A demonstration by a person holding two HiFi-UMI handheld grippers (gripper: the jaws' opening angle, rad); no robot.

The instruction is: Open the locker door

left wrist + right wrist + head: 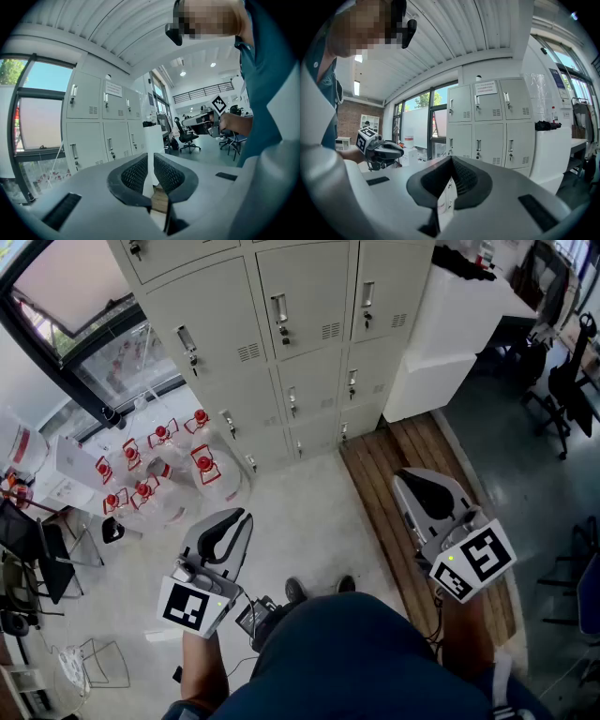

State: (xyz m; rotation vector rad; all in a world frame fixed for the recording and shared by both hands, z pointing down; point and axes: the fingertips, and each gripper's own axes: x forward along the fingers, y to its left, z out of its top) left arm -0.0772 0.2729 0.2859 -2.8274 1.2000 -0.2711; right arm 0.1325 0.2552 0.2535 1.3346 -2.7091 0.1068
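Observation:
A bank of pale grey lockers stands ahead with every door closed, each with a metal handle and a keyhole. The lockers also show in the left gripper view and the right gripper view. My left gripper is held low over the floor, well short of the lockers, shut with nothing in it. My right gripper hovers over the wooden strip, also far from the doors, shut and empty. Each gripper view shows the other gripper off to the side.
Several large water bottles with red caps sit on the floor left of the lockers, below a window. A white cabinet stands right of the lockers, beside a wooden floor strip. Office chairs are at the far right.

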